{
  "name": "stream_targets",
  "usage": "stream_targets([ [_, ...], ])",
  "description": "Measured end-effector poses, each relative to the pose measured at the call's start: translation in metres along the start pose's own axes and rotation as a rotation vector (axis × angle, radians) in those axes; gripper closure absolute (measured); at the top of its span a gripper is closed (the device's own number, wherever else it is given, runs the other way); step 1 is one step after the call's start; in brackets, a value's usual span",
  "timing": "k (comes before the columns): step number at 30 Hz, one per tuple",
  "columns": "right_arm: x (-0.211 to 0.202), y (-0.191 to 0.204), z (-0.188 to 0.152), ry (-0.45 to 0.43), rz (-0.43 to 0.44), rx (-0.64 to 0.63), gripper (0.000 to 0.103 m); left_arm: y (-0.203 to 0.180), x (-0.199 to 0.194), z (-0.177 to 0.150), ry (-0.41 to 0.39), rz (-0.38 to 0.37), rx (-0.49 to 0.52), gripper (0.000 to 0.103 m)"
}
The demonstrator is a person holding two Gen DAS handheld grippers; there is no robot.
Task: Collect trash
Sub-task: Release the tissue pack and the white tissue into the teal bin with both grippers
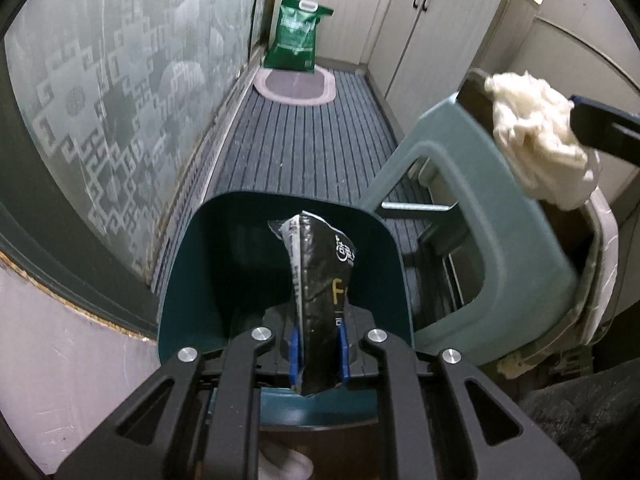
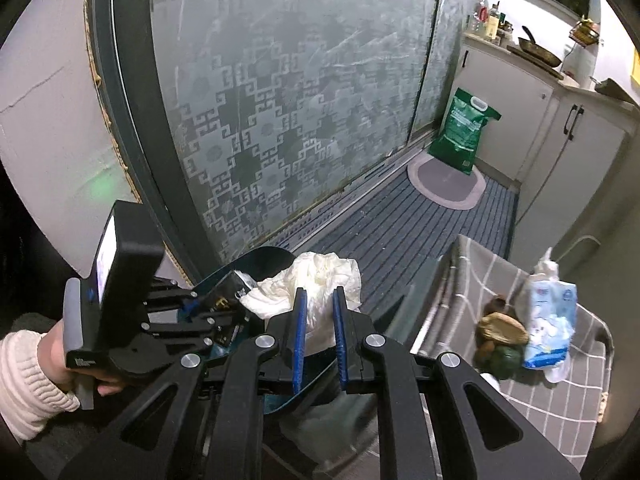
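We're in a narrow kitchen passage: grey striped floor mat [image 1: 304, 136] running to the far end, a small oval rug [image 1: 295, 85] lying on it there, and a green sack [image 1: 298, 36] standing on the rug's far edge against pale cabinets [image 1: 436, 36]. Along the left, a frosted glass sliding door [image 2: 288, 92] with a geometric fret pattern. On the far counter, bottles and a pan [image 2: 538, 53], too small to read.

Left gripper [image 1: 319, 350], jaws clamped on a black snack wrapper [image 1: 316, 280] — a yellow "F" and some white characters show, the rest unreadable. The wrapper stands up over the mouth of the dark teal bin [image 1: 280, 280], right below it.

Right gripper [image 2: 320, 336], blue pads pinched on a crumpled white tissue [image 2: 316, 280], held just beside the wrapper, near the bin's rim. A pale green stool [image 1: 480, 216] sits right of the bin. Near right, a grey checked basket [image 2: 568, 392] holds a white-and-blue pouch [image 2: 550, 320], its print illegible.
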State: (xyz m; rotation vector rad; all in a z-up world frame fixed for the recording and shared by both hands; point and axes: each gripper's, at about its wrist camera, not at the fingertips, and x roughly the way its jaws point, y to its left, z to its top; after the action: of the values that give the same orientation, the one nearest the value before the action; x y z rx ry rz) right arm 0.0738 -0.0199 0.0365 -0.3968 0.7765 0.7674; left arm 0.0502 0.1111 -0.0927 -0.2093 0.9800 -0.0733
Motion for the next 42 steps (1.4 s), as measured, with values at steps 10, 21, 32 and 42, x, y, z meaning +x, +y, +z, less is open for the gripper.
stream_targets([
  [10, 0.034, 0.016, 0.004, 0.078, -0.001, -0.015, 0.090, 0.012, -0.004, -0.007, -0.004, 0.020, 0.005, 0.074],
  [21, 0.081, 0.042, -0.004, 0.188, 0.005, -0.057, 0.090, 0.028, -0.046, -0.005, -0.126, 0.028, -0.016, 0.082],
  [32, 0.115, 0.061, -0.020, 0.292, 0.020, -0.098, 0.089, 0.042, -0.077, -0.001, -0.214, 0.020, -0.043, 0.091],
  [42, 0.119, 0.060, -0.027, 0.313, 0.041, -0.078, 0.062, 0.036, -0.099, 0.006, -0.298, 0.005, -0.051, 0.092],
])
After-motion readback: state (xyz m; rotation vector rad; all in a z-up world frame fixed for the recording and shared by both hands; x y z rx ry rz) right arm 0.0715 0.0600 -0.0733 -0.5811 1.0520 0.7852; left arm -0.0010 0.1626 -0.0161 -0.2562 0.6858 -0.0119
